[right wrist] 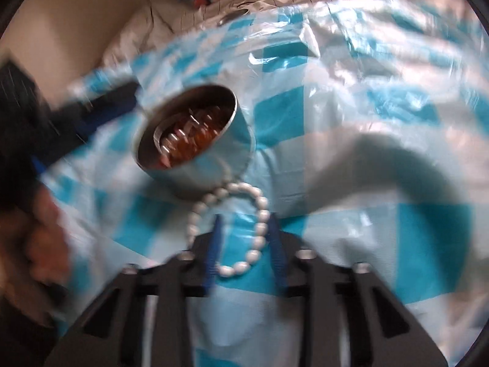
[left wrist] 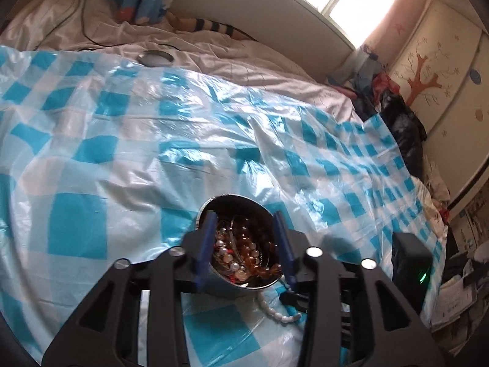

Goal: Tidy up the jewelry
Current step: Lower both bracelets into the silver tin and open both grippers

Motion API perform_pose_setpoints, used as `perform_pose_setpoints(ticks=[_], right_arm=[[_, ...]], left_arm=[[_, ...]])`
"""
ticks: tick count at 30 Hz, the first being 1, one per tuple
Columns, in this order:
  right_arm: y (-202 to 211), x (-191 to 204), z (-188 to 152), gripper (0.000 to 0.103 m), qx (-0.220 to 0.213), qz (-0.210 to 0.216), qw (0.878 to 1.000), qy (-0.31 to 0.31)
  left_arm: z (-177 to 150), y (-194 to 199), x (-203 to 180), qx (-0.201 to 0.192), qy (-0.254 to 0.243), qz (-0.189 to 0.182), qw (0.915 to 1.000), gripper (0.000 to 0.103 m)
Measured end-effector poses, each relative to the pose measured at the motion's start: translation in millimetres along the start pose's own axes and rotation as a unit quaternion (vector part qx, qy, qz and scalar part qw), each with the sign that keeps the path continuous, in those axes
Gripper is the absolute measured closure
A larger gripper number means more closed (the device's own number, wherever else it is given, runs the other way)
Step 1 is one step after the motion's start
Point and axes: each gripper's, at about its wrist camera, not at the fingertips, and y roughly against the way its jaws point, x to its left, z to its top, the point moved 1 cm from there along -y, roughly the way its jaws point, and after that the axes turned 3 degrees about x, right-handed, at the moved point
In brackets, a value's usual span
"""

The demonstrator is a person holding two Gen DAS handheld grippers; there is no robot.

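An open round metal tin (left wrist: pixel 244 284) full of amber and pearl bead jewelry stands on the blue-checked plastic sheet (left wrist: pixel 122 140). In the left wrist view the tin shows between the blue fingers of my left gripper (left wrist: pixel 244 214). The blurred right wrist view shows the left gripper (right wrist: pixel 101 113) just left of the tin (right wrist: pixel 214 165), jaws apart and not pressing on it. A white bead bracelet (right wrist: pixel 262 214) lies on the sheet against the tin's near side. My right gripper (right wrist: pixel 245 218) hovers over it, jaws apart, one side of the loop between its fingers.
The tin's round lid (left wrist: pixel 154 58) lies far back on the pale bedding. A black box with a green light (left wrist: pixel 411 260) sits at the bed's right edge, and clutter fills the floor beyond. A person's hand (right wrist: pixel 36 232) shows blurred at the left.
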Motion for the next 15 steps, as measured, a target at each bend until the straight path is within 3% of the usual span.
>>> perform_pose_setpoints(ticks=[2, 4, 8, 11, 15], right_arm=[[2, -4, -2, 0.095, 0.000, 0.011, 1.000, -0.012], [8, -16, -2, 0.095, -0.004, 0.066, 0.996, -0.053], [35, -31, 4, 0.095, -0.048, 0.206, 0.971, -0.116], [61, -22, 13, 0.095, -0.093, 0.266, 0.953, -0.116], [72, -9, 32, 0.095, -0.118, 0.284, 0.945, -0.115]], left_arm=[[-1, 13, 4, -0.010, 0.006, 0.004, 0.9999, 0.054], [-5, 25, 9, -0.015, 0.017, 0.005, 0.9997, 0.052], [-19, 50, 19, -0.019, 0.040, 0.027, 0.9987, 0.050], [-33, 72, 29, -0.029, 0.068, 0.040, 0.9965, 0.046], [-51, 97, 42, -0.051, 0.109, 0.050, 0.9915, 0.040]])
